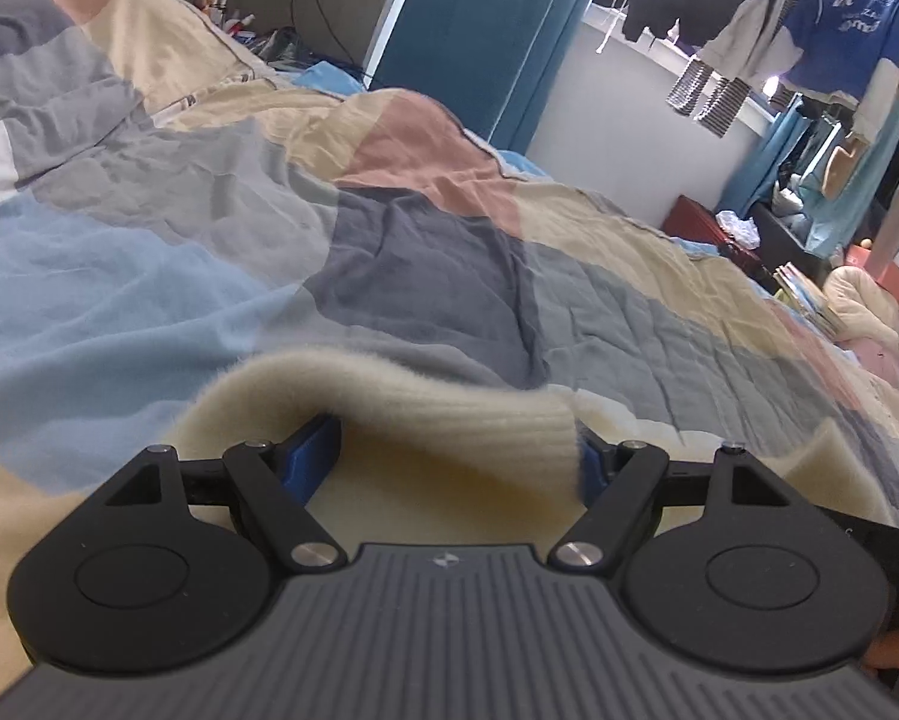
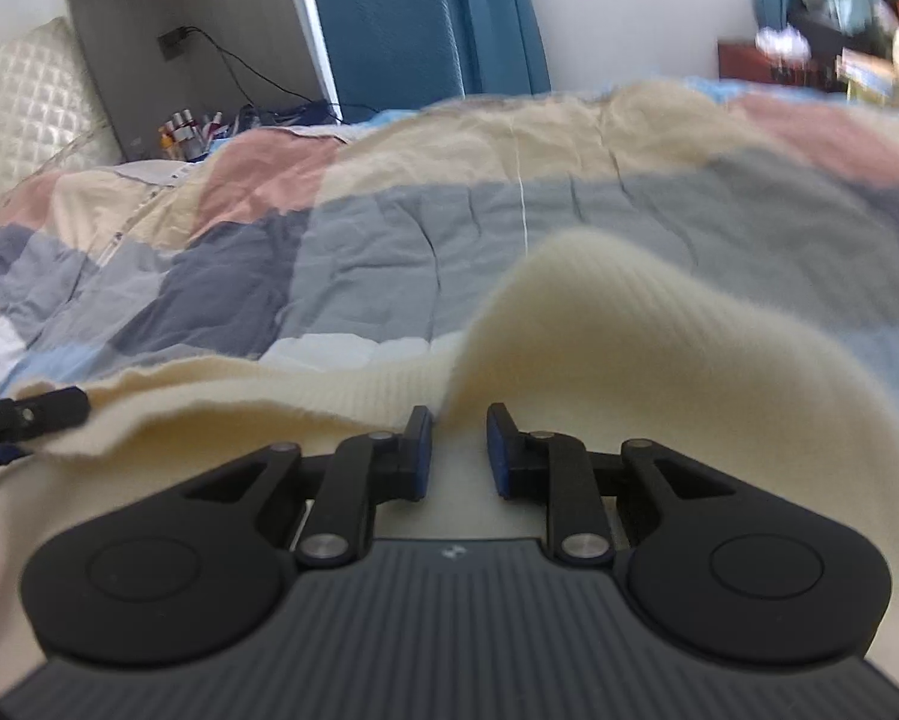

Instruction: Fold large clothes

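We've got the cream sweater [image 2: 659,354] spread on the patchwork quilt [image 1: 209,228], its ribbed edge lifted in front of us. Our left gripper [image 1: 458,456] has its jaws spread wide with a broad bunch of that edge filling the gap between them. Whether it truly bites, we can't tell. Our right gripper [image 2: 458,450] has its jaws drawn close, knit bunched between them, though a gap shows. The risk: one side slips, the fold skews, and the fluffy knit drags the quilt into wrinkles.
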`<state>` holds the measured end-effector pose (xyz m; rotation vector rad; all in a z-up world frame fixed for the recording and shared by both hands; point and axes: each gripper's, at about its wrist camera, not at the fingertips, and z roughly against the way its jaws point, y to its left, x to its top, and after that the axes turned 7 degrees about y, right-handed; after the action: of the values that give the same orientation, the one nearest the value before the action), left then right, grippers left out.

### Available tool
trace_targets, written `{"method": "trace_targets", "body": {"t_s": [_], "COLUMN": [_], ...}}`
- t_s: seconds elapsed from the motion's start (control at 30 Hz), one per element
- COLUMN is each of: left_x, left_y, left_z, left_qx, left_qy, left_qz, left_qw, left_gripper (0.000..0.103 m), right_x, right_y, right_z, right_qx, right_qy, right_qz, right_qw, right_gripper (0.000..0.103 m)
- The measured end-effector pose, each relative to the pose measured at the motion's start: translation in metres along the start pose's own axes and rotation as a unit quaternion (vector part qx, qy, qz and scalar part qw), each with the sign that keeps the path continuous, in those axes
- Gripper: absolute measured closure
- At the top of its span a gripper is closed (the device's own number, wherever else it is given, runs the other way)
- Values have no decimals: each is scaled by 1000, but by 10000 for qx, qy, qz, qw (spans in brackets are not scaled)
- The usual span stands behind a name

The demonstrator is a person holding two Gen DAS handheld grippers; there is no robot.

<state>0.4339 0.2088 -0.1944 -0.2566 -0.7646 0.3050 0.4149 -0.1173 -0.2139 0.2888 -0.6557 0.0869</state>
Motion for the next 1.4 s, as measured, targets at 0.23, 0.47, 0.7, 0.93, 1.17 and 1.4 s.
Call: {"method": "trace_targets", "body": {"t_s": [0.23,0.47,0.7,0.93,1.17,1.4], "left_x": [-1,-4,-35,-80,-113,-147], "left_y": [4,-17,-31,-38,-45,-63], "left_z": [-13,11,50,94,129,169], "left_qx": [-29,269,117,43,48,90], "left_qy": [72,22,168,432,592,584], "left_qz": [56,-298,-568,-853,-885,-1126], "left_qw": [10000,9992,9982,9954,9943,9919], "left_gripper": [23,22,22,22,22,22], "right_x": [-4,-4,-11,-35,-86,-108], "right_y": [-2,-3,2,14,35,34], "right_z": [-12,-4,29,70,104,143], "right_qx": [74,158,123,26,-178,-93], "right_qy": [-19,-41,-25,165,339,356], "right_qz": [145,170,311,504,829,603], "right_qw": [9999,9997,9994,9986,9958,9975], "right_gripper": [82,81,79,78,78,78]}}
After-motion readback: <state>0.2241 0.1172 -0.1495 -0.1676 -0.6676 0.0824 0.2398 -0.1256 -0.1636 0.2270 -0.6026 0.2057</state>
